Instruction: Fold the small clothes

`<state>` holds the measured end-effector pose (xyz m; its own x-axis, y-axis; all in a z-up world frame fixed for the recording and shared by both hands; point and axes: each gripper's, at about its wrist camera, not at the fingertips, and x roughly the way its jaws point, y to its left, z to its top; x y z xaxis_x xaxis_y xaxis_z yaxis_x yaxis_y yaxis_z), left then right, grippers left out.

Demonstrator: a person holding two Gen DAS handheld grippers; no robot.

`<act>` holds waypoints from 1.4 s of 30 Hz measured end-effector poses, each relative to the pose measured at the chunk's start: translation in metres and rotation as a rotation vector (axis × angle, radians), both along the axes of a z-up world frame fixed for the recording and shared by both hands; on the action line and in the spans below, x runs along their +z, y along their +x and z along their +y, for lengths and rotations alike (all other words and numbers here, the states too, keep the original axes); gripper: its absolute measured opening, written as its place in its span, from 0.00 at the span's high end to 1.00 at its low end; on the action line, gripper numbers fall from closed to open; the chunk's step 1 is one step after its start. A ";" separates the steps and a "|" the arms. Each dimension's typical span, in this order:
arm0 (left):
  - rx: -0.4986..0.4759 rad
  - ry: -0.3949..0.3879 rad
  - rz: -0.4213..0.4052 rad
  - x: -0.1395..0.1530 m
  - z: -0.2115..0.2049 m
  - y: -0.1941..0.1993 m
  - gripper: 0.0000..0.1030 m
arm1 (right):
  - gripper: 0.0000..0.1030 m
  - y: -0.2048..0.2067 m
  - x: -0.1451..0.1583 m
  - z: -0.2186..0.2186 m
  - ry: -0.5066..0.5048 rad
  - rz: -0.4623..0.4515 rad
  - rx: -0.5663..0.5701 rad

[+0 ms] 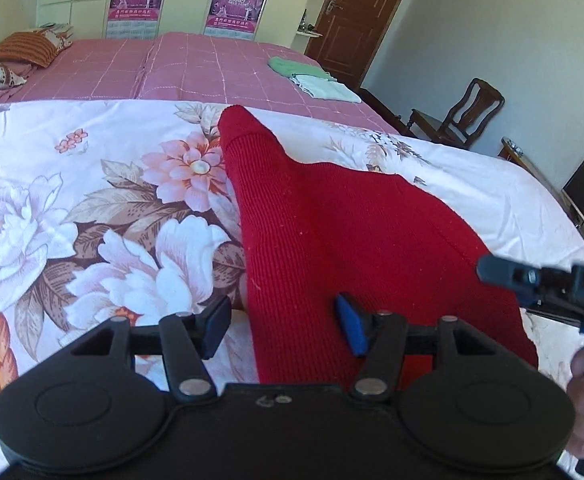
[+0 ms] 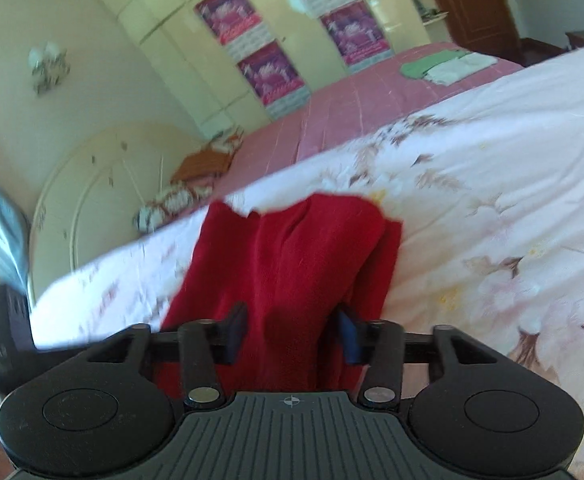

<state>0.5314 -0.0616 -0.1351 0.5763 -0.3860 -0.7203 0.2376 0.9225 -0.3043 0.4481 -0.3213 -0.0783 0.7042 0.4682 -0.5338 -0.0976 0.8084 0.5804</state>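
Note:
A red knit garment [image 1: 332, 220] lies on the floral sheet [image 1: 91, 208], one narrow part stretching away from me. My left gripper [image 1: 283, 326] is open just above its near edge, the red knit between its spread fingers. In the left wrist view my right gripper [image 1: 492, 270] shows at the right edge of the garment. In the right wrist view the red garment [image 2: 292, 256] is bunched and lifted between the fingers of my right gripper [image 2: 292, 338], which stand apart around it; the view is blurred.
A pink checked bedspread [image 1: 195, 68] lies beyond the floral sheet, with folded green and white clothes [image 1: 312, 78] near its far right edge and pillows [image 1: 19, 56] at the far left. A wooden chair [image 1: 460, 116] and a brown door [image 1: 356, 12] stand to the right.

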 end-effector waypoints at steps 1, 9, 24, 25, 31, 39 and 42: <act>0.003 -0.020 0.010 -0.001 0.002 0.001 0.44 | 0.53 0.006 -0.002 -0.007 0.043 0.016 -0.028; 0.052 -0.088 0.010 -0.009 0.019 0.002 0.26 | 0.94 0.035 -0.008 -0.014 -0.063 0.074 -0.078; 0.200 -0.282 0.024 -0.015 0.068 0.089 0.48 | 0.69 0.039 -0.006 -0.008 -0.087 0.041 -0.071; 0.204 -0.293 0.032 -0.018 0.067 0.094 0.48 | 0.73 0.040 -0.008 -0.009 -0.073 0.032 -0.064; 0.104 -0.255 0.014 -0.024 0.040 0.120 0.47 | 0.94 0.022 -0.013 -0.003 -0.195 0.005 -0.066; -0.028 0.029 -0.031 -0.016 -0.002 0.134 0.43 | 0.93 0.022 -0.017 -0.006 -0.181 0.021 -0.083; 0.020 -0.079 -0.056 0.002 0.022 0.114 0.58 | 0.93 0.022 -0.014 -0.008 -0.173 0.034 -0.083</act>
<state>0.6450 -0.0392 -0.1336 0.6226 -0.4288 -0.6546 0.2381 0.9007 -0.3634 0.4701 -0.3289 -0.0924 0.7167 0.3083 -0.6256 -0.0085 0.9008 0.4342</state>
